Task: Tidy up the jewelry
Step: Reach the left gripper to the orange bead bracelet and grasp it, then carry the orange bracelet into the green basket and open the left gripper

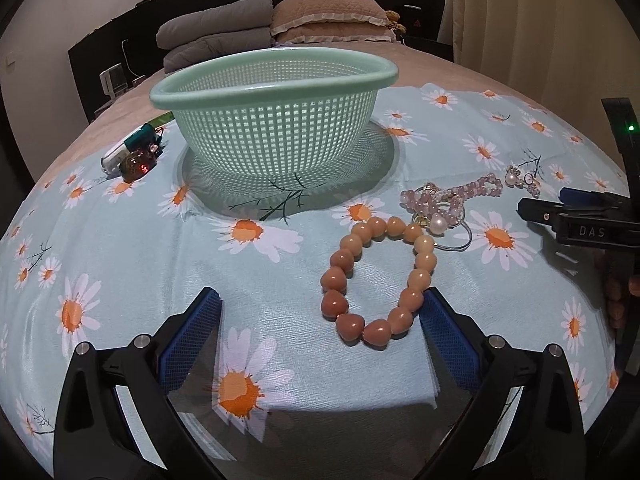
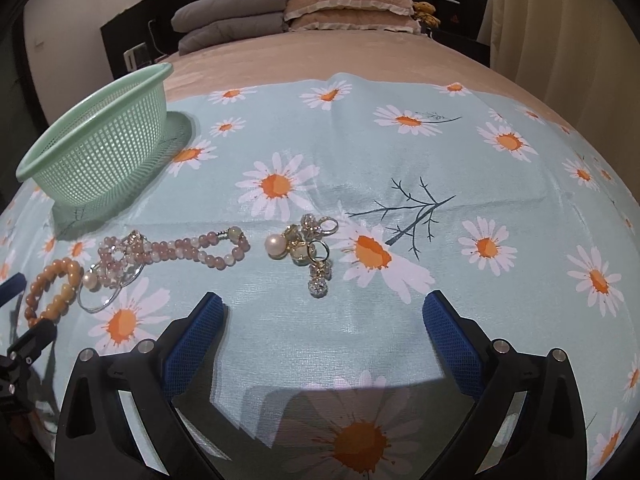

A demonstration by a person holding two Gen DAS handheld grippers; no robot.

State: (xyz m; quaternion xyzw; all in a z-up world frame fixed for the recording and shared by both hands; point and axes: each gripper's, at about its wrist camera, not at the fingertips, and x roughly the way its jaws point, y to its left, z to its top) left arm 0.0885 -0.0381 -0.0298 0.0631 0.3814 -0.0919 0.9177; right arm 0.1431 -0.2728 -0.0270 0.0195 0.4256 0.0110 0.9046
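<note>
- Lying on a daisy-print cloth (image 1: 132, 240) spread over a bed, the jewelry sits in a loose group to the right of a green mesh basket (image 1: 276, 120).
- The left gripper (image 1: 320, 312) hovers low over the cloth with its fingers spread wide and nothing between them; its right blue pad (image 1: 444, 336) is just beside, perhaps touching, the orange bead bracelet (image 1: 376, 280).
- The orange bead bracelet lies flat in an open loop, nearest the left wrist camera.
- Just beyond it a pink bead bracelet (image 2: 180, 252) lies tangled with a thin silver bangle (image 2: 100, 300) and a pearl piece.
- The right gripper (image 2: 322, 310) also has its fingers wide apart and empty, held over bare cloth.
- Ahead of it, slightly left of centre, a small cluster of rings and pearl charms (image 2: 308, 248) rests on the cloth, apart from the pink bracelet.
- The basket stands upright; its inside cannot be seen from either view.
- Left of the basket lie a few small items (image 1: 134, 158), too unclear to name.
- Folded grey blankets (image 1: 216, 36) and tan pillows (image 1: 328, 16) are stacked at the head of the bed.
</note>
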